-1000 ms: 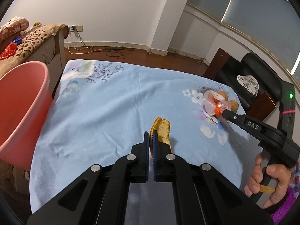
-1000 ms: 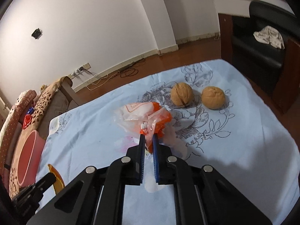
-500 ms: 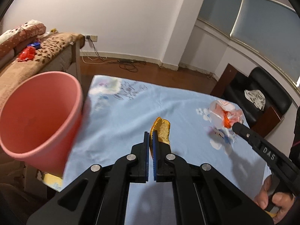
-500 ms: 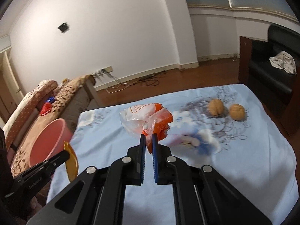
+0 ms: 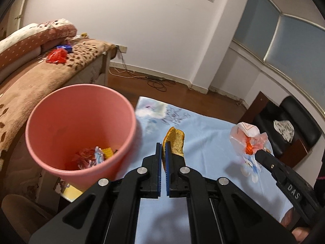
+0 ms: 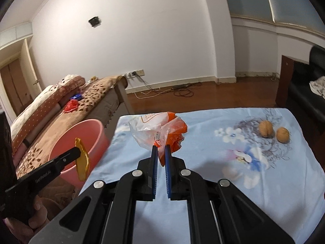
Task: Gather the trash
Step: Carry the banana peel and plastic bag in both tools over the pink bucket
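Trash [image 5: 92,156] in pink bin [image 5: 130,126]

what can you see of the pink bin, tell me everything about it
The pink bin is a round, smooth plastic-looking bucket, wider at the rim than at the base. It stands upright and open between the brown-blanketed bed and the blue-clothed table. At its bottom lie crumpled wrappers, red, pale blue and yellow. Neither gripper touches it; what it stands on is hidden.
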`<state>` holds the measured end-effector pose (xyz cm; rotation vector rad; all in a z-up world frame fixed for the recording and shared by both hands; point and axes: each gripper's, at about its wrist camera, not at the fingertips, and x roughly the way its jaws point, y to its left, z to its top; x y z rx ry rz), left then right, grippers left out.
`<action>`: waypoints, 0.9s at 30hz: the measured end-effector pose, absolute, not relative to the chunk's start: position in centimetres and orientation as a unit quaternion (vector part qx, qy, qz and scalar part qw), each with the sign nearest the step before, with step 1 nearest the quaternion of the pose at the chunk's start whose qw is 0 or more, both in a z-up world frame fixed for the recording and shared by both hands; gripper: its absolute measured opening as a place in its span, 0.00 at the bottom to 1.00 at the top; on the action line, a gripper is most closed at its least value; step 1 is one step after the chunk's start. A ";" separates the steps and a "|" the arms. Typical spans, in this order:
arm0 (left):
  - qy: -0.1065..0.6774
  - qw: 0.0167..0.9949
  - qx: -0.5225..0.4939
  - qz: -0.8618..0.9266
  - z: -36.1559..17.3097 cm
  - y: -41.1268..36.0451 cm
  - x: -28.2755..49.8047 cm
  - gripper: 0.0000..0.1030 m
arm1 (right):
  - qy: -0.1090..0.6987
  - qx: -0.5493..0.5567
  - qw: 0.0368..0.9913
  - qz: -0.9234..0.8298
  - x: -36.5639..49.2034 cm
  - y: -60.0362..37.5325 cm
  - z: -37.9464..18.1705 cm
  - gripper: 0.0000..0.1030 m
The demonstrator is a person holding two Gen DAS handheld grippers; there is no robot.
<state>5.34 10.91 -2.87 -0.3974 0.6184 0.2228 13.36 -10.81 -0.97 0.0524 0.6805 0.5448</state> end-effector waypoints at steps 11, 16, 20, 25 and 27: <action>0.264 0.925 -0.216 0.168 -1.9 15.8 2.6 0.02 | 0.322 -0.011 0.896 0.305 11.4 -5.4 -0.5 0.06; 0.255 0.920 -0.221 0.199 -2.0 18.0 1.6 0.03 | 0.319 -0.029 0.890 0.325 10.8 -2.6 -0.4 0.06; 0.252 0.916 -0.225 0.217 -2.2 19.4 1.1 0.03 | 0.315 -0.043 0.885 0.341 10.3 -0.4 -0.2 0.06; 0.254 0.910 -0.229 0.236 -2.7 21.0 0.7 0.03 | 0.313 -0.061 0.878 0.356 9.8 2.1 -0.2 0.06; 0.255 0.907 -0.229 0.242 -3.1 21.4 0.6 0.02 | 0.312 -0.067 0.876 0.361 9.7 2.8 -0.2 0.06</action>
